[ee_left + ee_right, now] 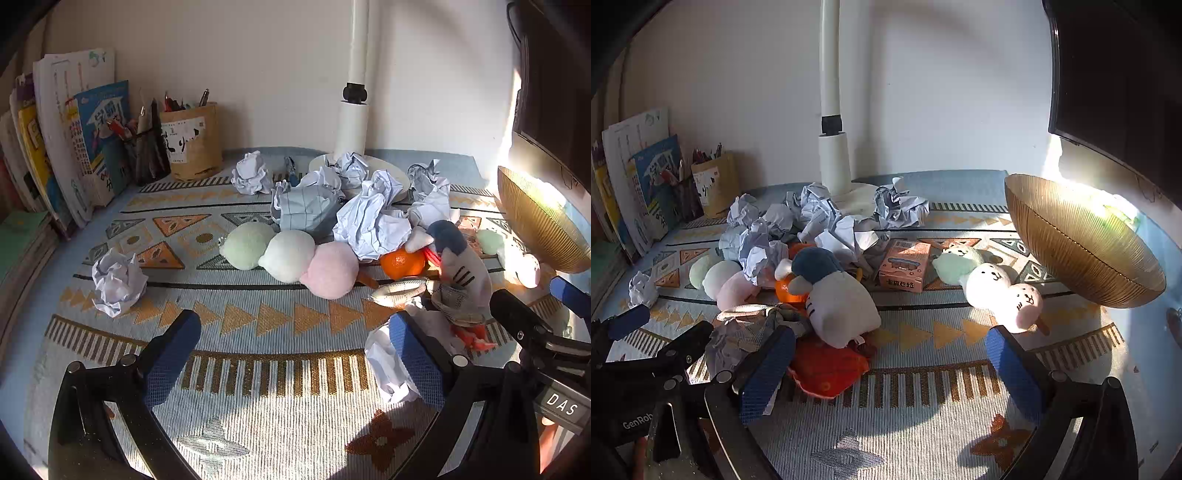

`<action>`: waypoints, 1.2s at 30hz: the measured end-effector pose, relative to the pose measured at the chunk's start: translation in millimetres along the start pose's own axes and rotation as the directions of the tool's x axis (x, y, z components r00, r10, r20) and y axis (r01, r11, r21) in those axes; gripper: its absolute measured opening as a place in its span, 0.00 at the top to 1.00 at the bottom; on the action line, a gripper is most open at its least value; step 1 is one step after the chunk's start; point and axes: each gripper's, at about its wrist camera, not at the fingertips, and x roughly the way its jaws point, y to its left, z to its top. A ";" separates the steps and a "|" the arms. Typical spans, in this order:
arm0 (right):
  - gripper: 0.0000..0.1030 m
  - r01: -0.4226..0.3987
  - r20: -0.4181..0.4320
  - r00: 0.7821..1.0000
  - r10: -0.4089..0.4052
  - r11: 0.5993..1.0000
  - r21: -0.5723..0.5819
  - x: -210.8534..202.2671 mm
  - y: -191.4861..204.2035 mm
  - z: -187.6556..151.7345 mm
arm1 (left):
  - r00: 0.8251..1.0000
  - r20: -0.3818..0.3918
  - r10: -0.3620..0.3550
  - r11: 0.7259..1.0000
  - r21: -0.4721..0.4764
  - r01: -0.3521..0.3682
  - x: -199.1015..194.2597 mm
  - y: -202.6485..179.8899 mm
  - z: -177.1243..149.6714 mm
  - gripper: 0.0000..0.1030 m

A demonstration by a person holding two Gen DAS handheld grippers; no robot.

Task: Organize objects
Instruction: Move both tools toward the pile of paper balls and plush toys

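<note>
- The left gripper (295, 354) has its blue fingers wide apart with nothing between them, only the patterned cloth (280, 321).
- A crumpled paper ball (388, 365) lies just beside its right finger.
- The right gripper (890, 365) is spread wide too and holds nothing. An orange toy (827, 373) sits beside its left finger.
- Only the right view shows the pink box (905, 266) and the faces on a second string of three soft balls (990, 280).
- Only the left view shows the orange fruit (402, 263) plainly.
- Past the grippers lies the blue and white plush (834, 291), then the green, white and pink plush balls (288, 256).
- Behind them sits the pile of crumpled paper (369, 218) by the white lamp base (849, 195).
- The gold bowl (1078, 243) is tipped on its side at the right. I cannot tell what is in it.
- At the far left, the tan cup (192, 144) holds pens, next to the books (74, 140).
</note>
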 end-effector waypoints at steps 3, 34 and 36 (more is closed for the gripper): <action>0.00 0.000 0.000 1.000 0.000 1.000 0.000 0.2 0.2 -0.2 | 1.000 -0.002 -0.001 1.000 -0.002 0.001 0.5 0.2 0.2 0.01; 0.00 -0.063 0.063 0.997 0.055 0.990 0.128 -13.4 -24.7 -1.5 | 1.000 0.023 -0.003 1.000 -0.001 0.003 -4.5 -0.1 -1.1 0.01; 0.00 -0.097 0.082 0.993 0.083 0.976 0.193 -16.1 -39.0 -2.5 | 0.999 0.038 -0.009 1.000 -0.006 0.010 -7.9 0.9 -1.9 0.01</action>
